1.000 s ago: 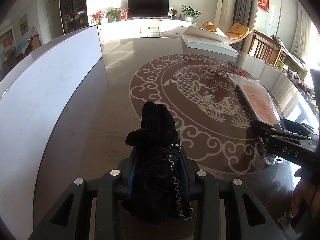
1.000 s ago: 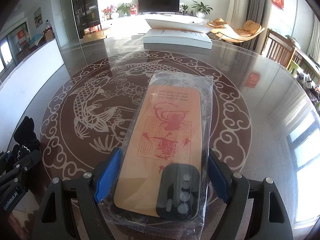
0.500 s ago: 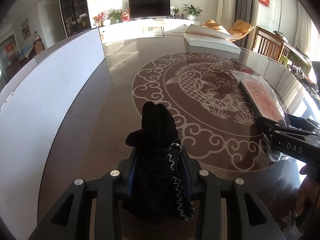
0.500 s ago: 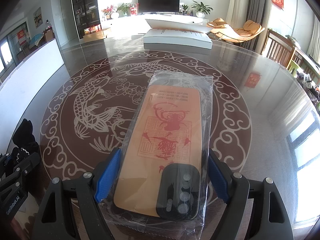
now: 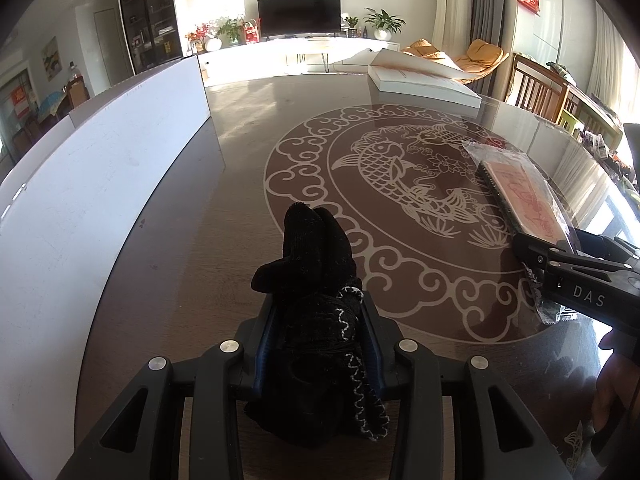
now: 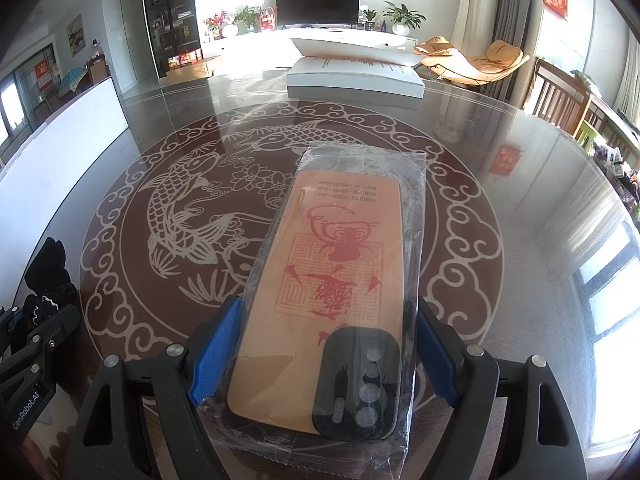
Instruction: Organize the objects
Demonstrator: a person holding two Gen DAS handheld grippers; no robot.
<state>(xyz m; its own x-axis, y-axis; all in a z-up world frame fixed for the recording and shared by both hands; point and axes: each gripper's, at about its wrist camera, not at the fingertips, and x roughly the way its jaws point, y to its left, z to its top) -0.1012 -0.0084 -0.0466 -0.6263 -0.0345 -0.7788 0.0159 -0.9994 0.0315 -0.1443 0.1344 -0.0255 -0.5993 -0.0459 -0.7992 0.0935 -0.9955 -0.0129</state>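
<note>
Socks (image 5: 316, 280), a black bundle, sat clenched in my left tongs (image 5: 318, 336) low over the table (image 5: 224, 216), near the white board (image 5: 100, 184). Rightward, my right tongs (image 6: 324, 360) gripped the phone case (image 6: 332, 292) in its clear wrapper. I judged both were mid-carry; next each needed a placing spot, perhaps the white box (image 6: 356, 80) ahead.

Left gripper (image 5: 320, 344) clamps what looks like a black glove (image 5: 316, 280).

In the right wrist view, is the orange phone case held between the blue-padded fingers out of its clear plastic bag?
No: the orange phone case lies sealed inside the clear plastic bag, gripped by the right gripper.
</note>
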